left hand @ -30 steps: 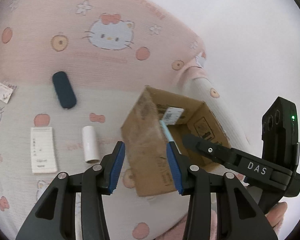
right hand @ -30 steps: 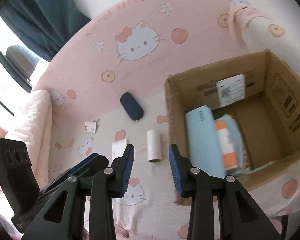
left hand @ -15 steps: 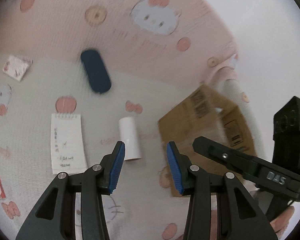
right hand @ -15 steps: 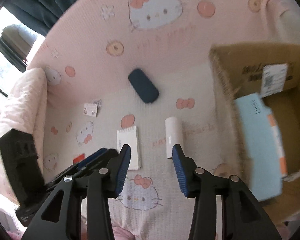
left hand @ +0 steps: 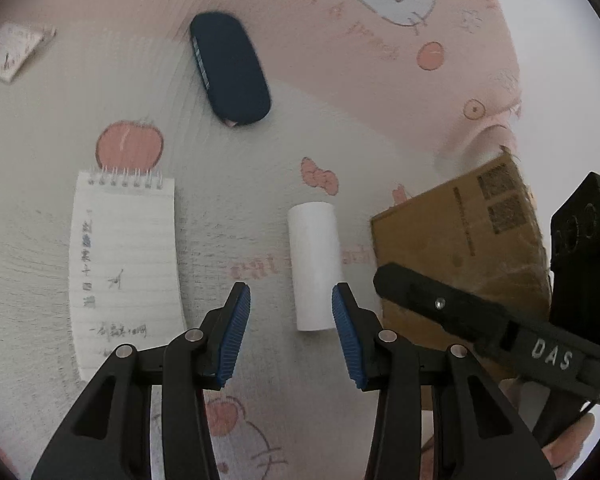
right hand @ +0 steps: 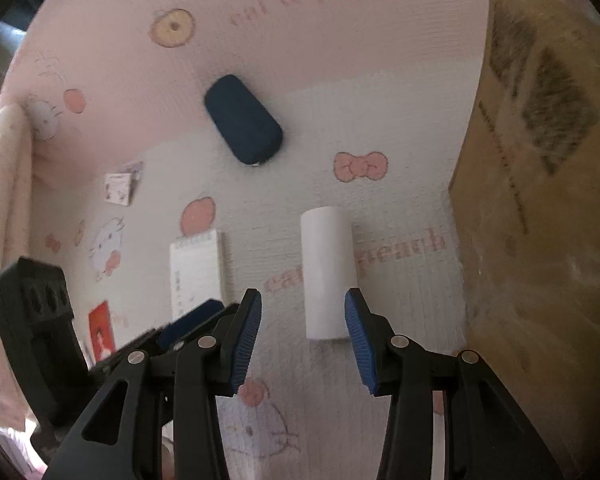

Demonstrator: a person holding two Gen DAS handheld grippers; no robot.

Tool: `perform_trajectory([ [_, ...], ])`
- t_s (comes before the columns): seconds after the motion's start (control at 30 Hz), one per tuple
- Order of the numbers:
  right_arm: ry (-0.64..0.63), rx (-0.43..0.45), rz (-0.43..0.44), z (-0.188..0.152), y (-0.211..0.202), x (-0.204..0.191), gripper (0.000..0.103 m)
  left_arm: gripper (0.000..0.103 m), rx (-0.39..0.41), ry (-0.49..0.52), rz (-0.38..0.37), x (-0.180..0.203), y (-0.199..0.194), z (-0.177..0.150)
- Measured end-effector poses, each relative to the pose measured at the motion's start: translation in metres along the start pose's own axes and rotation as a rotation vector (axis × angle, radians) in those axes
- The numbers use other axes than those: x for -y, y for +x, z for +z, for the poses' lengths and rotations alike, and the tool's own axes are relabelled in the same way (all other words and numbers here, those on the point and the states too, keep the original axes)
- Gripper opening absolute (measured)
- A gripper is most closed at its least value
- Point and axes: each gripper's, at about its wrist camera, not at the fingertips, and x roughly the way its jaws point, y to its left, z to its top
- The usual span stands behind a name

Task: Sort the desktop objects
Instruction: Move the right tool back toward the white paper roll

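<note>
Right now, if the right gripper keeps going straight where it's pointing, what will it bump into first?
Most likely the white roll. It lies right ahead of the right gripper, whose open jaws hold nothing. How much gap is left is hard to judge. The cardboard box stands off to the side.

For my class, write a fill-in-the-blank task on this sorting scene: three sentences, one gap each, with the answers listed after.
1. The white roll lies on its ____ on the printed cloth.
2. The spiral notepad has handwriting on its ____ page.
3. The box beside the roll is made of ____.
Missing words: side; top; cardboard
</note>
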Motion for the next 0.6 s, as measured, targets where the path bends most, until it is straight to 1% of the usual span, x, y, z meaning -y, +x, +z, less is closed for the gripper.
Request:
perform_trajectory([
  [0.03,0.009,-0.003,-0.005,0.002,0.004,0.002,0.04,0.04,0.004,-0.025,-0.002,-0.005,0.003,-0.001],
  [0.07,0.018,-0.009,-0.012,0.004,0.008,0.004,0.031,0.03,0.007,-0.047,-0.005,-0.009,0.005,-0.002],
  [0.1,0.023,-0.013,-0.018,0.005,0.012,0.006,0.019,0.023,0.012,-0.061,-0.006,-0.011,0.006,-0.002],
  [0.13,0.021,-0.012,-0.024,0.006,0.013,0.006,0.008,0.02,0.019,-0.073,-0.004,-0.012,0.007,-0.002],
  [0.2,0.018,0.012,-0.055,0.007,0.013,0.007,0.008,0.013,0.031,-0.093,-0.002,-0.014,0.01,-0.003],
  [0.33,-0.032,0.043,-0.167,0.011,0.015,0.004,0.008,0.013,0.028,-0.098,0.003,-0.014,0.018,0.0],
  [0.4,-0.071,0.045,-0.229,0.013,0.021,0.002,0.008,0.013,0.026,-0.097,-0.003,-0.013,0.022,0.001],
  [0.43,-0.086,0.042,-0.247,0.014,0.025,0.002,0.008,0.013,0.026,-0.097,-0.005,-0.013,0.025,0.002],
  [0.47,-0.092,0.032,-0.254,0.015,0.03,0.002,0.008,0.013,0.025,-0.097,-0.005,-0.013,0.027,0.003],
  [0.53,-0.081,-0.001,-0.238,0.016,0.041,0.006,0.008,0.013,0.016,-0.099,-0.009,-0.012,0.034,0.005],
  [0.6,-0.07,-0.012,-0.24,0.016,0.046,0.007,0.008,0.012,0.006,-0.099,-0.013,-0.01,0.04,0.006],
])
